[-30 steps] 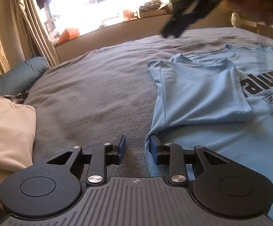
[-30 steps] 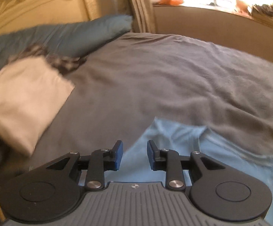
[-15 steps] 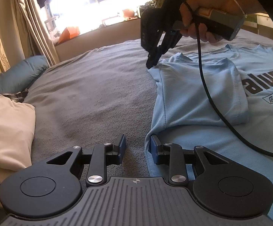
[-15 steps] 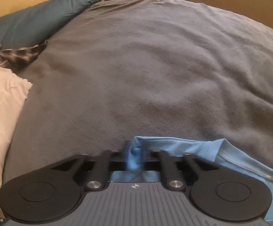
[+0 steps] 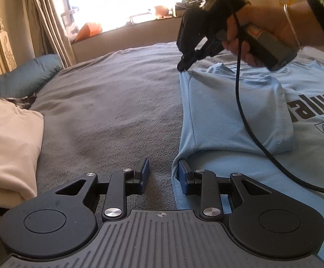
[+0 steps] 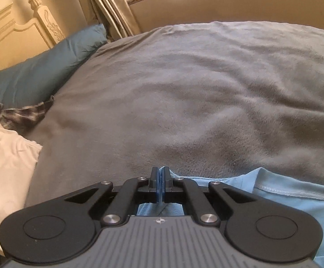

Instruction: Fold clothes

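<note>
1. Left wrist view: the light blue T-shirt [image 5: 240,116] is lying flat on the grey blanket [image 5: 117,102], printed side up, with its near sleeve already folded in over the chest. Its long axis is running away from the camera, from the hem by the left gripper up to the shoulder.

2. The right gripper [image 5: 182,65] is pressing down at the shirt's far shoulder corner. In the right wrist view its jaws are sitting fully together with a thin ridge of blue cloth [image 6: 161,184] pinched between the pads, so it is clamping the shirt.

3. The left gripper [image 5: 162,175] is resting at the shirt's near side edge. Its jaws are standing apart and holding nothing, with the right pad [image 5: 182,176] touching or just inside the fabric edge and the left pad over bare blanket.

4. The relation that matters, in my judgement: the two grippers are lining up along the shirt's left edge, so the coming move is likely carrying that edge across toward the print. The left gripper is still needing to close on cloth first, or the near end will be lagging.

5. Beyond the shirt, across the blanket, a cream garment [image 5: 8,143] and a teal pillow [image 5: 28,76] are lying near the headboard [image 6: 17,29].
</note>
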The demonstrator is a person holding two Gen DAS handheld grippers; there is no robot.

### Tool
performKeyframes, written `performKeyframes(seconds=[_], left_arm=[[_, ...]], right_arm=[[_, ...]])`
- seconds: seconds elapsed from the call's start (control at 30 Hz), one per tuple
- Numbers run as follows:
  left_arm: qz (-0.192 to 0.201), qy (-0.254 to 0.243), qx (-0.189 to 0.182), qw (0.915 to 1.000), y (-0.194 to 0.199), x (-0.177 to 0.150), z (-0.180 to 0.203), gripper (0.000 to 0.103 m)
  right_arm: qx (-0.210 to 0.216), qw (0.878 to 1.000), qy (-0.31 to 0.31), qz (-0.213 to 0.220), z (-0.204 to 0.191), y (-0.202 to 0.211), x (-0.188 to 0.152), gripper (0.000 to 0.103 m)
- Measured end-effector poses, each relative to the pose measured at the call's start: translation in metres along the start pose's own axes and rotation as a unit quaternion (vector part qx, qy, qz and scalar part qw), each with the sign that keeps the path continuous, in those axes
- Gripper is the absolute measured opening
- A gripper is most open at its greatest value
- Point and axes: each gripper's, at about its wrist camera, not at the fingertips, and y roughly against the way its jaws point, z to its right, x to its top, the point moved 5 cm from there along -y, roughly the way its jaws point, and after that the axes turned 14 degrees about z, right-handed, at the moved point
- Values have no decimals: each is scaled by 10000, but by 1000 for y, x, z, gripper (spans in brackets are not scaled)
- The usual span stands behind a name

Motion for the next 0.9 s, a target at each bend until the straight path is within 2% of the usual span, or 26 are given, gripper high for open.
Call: performKeyframes(seconds=[0.17, 0.27, 0.47, 0.57, 0.77, 0.83, 0.9], left_arm=[[-67, 54, 8, 10000, 2, 2, -1, 29], [-70, 131, -54, 9999, 4, 3, -3, 29], [-9, 377, -67, 9993, 14, 4, -8, 30], [5, 475, -48, 9989, 23, 5, -11, 30], [188, 820, 213, 9962, 36, 17, -28, 29], [326, 777, 290, 9960, 35, 25, -29, 29], [515, 458, 245, 9973, 32, 35, -19, 29]], right_arm=[[-13, 10000, 32, -21, 1, -12, -9, 2], [87, 9996, -278, 23, 8, -7, -6, 4], [124, 9946, -879, 547, 34, 30, 22, 4], [171, 9909, -1178, 626, 54, 51, 35, 5], [356, 9891, -1398, 290, 77, 80, 38, 5], [468, 9918, -1184, 63, 71, 83, 33, 5], [577, 9955, -713, -229, 55, 82, 24, 5]])
